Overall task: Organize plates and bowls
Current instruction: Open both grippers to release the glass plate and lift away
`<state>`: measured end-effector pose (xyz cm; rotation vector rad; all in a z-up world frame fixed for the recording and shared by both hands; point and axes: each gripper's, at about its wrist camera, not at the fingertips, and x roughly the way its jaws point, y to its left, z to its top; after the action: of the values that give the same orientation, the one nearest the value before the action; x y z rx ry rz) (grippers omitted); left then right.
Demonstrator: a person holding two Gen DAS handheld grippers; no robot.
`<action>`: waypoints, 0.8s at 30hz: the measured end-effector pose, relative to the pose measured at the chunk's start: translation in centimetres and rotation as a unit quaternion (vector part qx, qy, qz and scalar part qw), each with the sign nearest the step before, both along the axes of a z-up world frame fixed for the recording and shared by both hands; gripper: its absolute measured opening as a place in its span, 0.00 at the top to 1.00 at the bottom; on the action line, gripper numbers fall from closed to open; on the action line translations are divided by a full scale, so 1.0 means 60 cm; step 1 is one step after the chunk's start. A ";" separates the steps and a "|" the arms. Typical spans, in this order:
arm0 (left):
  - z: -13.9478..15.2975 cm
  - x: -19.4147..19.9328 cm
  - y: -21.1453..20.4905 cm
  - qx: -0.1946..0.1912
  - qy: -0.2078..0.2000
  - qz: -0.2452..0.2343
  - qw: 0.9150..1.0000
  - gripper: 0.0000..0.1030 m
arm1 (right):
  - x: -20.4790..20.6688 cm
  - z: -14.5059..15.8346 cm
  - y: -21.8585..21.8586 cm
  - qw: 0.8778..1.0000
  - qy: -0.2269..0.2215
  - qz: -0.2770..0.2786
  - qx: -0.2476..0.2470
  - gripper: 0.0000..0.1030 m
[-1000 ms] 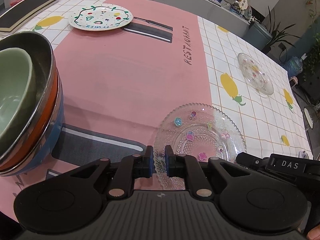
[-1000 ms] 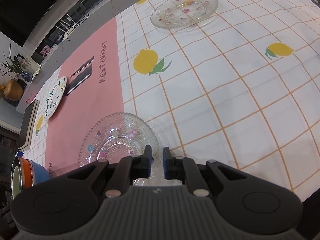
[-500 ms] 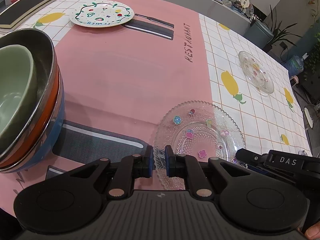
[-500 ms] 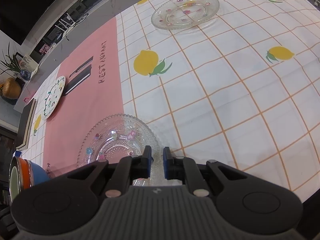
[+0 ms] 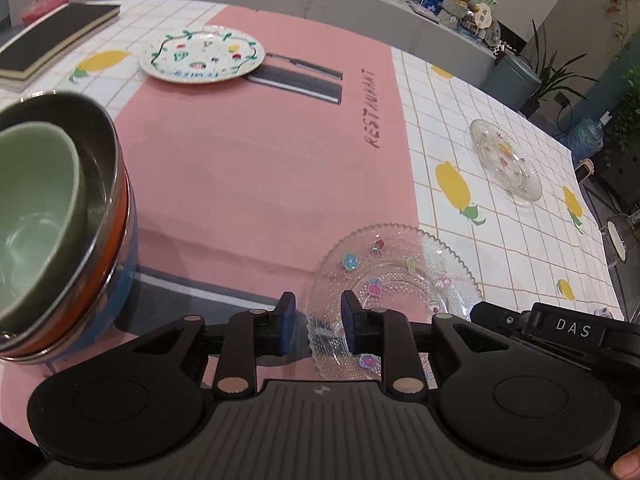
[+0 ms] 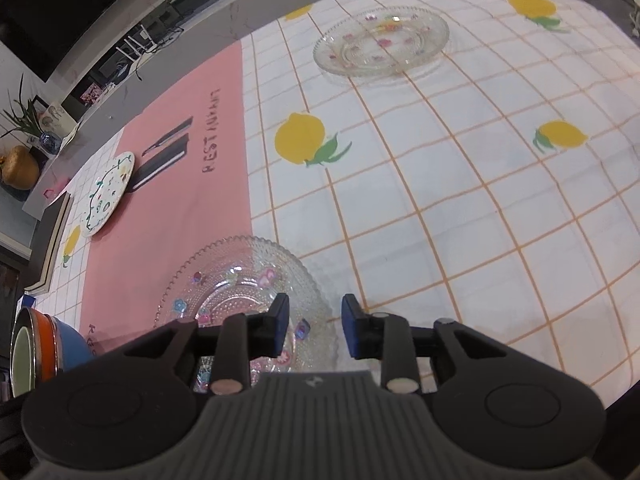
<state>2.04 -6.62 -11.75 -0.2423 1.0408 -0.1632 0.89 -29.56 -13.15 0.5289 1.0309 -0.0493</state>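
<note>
Letting go of the near glass plate [image 5: 394, 280]: jaws of left gripper [image 5: 318, 326] and right gripper [image 6: 314, 326] just opened, pads clear of its beaded rim, plate resting flat where pink runner meets checked cloth. Best to back both grippers straight off without nudging the rim. Nested bowls [image 5: 52, 224] stacked at left; painted plate [image 5: 202, 55] and second glass plate [image 6: 380, 42] well apart. Lemon-print tablecloth [image 6: 460, 184] over the table; potted plants [image 5: 556, 76] and a counter beyond.

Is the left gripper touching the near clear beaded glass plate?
Apart. In the left wrist view the left gripper has just been opening, with the glass plate's rim between its blue pads, gaps on both sides.
</note>
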 end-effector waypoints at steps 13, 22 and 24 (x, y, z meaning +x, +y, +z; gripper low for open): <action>0.070 0.003 -0.002 0.047 -0.048 -0.039 0.997 0.72 | 0.002 0.057 0.026 0.999 -0.041 0.021 -0.018 0.67; 0.117 0.030 0.030 0.060 -0.066 -0.048 0.995 0.72 | 0.030 0.094 0.075 0.996 -0.065 0.057 -0.016 0.67; 0.129 0.040 0.042 0.060 -0.070 -0.046 0.995 0.72 | 0.039 0.101 0.090 0.995 -0.070 0.067 -0.016 0.67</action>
<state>4.42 -4.09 -4.03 -0.0724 0.9201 -0.1978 3.24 -24.15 -7.06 0.4266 0.9241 0.0889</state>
